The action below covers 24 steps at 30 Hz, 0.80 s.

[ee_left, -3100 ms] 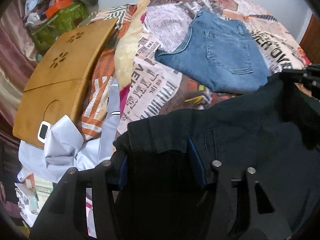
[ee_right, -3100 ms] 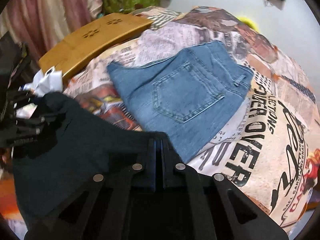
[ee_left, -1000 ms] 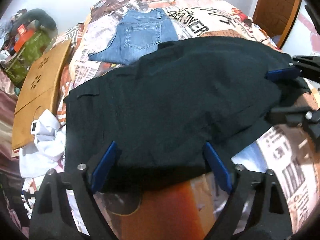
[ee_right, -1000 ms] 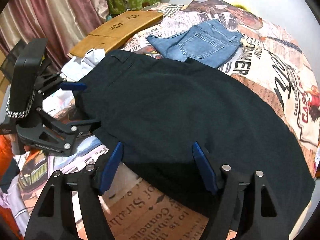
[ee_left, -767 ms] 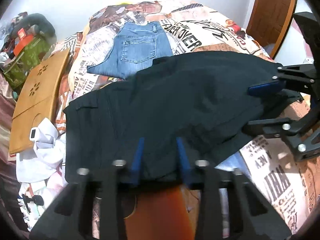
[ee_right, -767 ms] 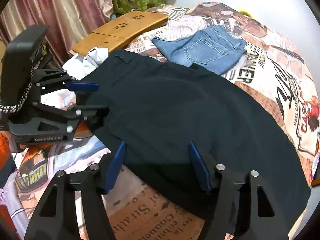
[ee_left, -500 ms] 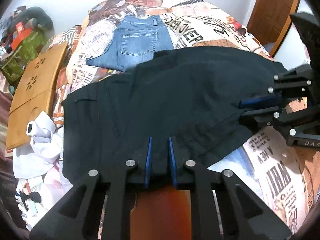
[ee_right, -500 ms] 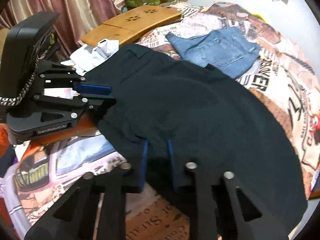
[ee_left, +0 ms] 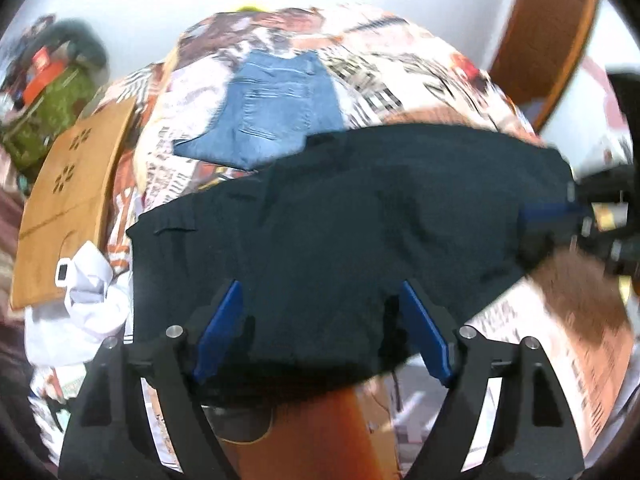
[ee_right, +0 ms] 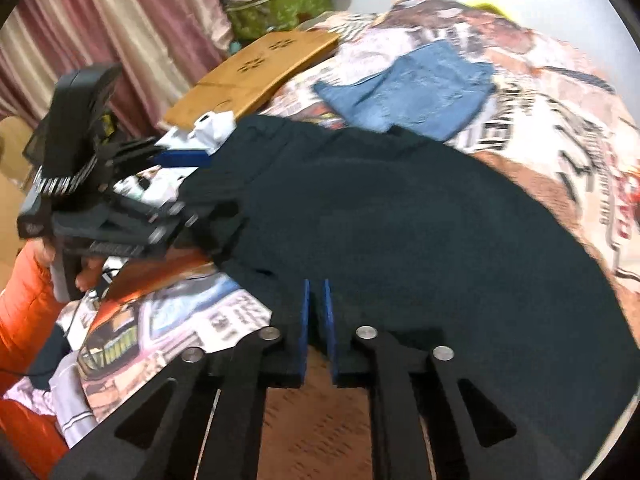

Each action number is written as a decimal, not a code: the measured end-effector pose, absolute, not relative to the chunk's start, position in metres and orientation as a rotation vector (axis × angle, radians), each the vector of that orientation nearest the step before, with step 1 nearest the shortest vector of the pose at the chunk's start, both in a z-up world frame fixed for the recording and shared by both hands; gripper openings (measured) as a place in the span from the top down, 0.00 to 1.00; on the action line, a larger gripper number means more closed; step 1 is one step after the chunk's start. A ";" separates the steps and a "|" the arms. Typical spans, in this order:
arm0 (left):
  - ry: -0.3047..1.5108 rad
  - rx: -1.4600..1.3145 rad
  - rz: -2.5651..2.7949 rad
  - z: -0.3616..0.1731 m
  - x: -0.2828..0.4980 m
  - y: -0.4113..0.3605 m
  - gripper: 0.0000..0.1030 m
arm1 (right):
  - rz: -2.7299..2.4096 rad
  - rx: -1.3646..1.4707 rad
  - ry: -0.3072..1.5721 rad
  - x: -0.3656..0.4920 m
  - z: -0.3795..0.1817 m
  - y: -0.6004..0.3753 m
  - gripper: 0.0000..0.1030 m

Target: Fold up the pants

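The black pants (ee_left: 352,216) lie spread across the newspaper-print bedspread (ee_left: 420,76); they also show in the right wrist view (ee_right: 420,216). My left gripper (ee_left: 320,320) is open, its blue pads wide apart around the pants' near edge. My right gripper (ee_right: 316,312) is shut on the pants' near edge. The right gripper also shows at the right of the left wrist view (ee_left: 560,220), the left gripper at the left of the right wrist view (ee_right: 188,184).
Folded blue jeans (ee_left: 276,112) lie beyond the black pants. A wooden lap tray (ee_left: 72,204) and white cloth (ee_left: 80,300) sit at the left. A green bag (ee_right: 276,8) stands by the curtain. An orange garment (ee_right: 24,304) is at the near left.
My left gripper has opened and let go of the pants' edge. My right gripper has stayed shut on its edge. Both views are blurred from motion.
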State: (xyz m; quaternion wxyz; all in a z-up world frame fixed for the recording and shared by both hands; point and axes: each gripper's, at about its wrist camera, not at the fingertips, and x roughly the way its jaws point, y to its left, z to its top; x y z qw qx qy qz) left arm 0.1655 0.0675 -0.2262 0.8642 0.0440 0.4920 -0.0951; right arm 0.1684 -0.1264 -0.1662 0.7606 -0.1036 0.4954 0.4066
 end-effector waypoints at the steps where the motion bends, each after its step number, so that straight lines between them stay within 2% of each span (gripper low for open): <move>1: 1.044 0.122 -0.203 -0.230 0.164 0.062 0.21 | 0.859 -0.232 1.070 0.170 -0.164 -0.132 0.78; 2: 1.055 0.150 -0.204 -0.235 0.163 0.057 0.21 | 0.841 -0.238 1.065 0.171 -0.162 -0.137 0.69; 4: 1.070 0.178 -0.206 -0.242 0.162 0.050 0.21 | 0.812 -0.250 1.056 0.173 -0.161 -0.149 0.59; 5: 1.072 0.187 -0.205 -0.245 0.163 0.048 0.21 | 0.800 -0.256 1.056 0.173 -0.161 -0.153 0.58; 21: 1.019 0.341 -0.290 -0.237 0.160 0.009 0.21 | 0.816 -0.350 1.066 0.171 -0.181 -0.161 0.55; 22: 1.024 0.330 -0.286 -0.238 0.162 0.009 0.21 | 0.807 -0.337 1.064 0.173 -0.182 -0.161 0.55; 24: 1.032 0.301 -0.279 -0.239 0.167 0.010 0.21 | 0.776 -0.319 1.054 0.175 -0.184 -0.157 0.64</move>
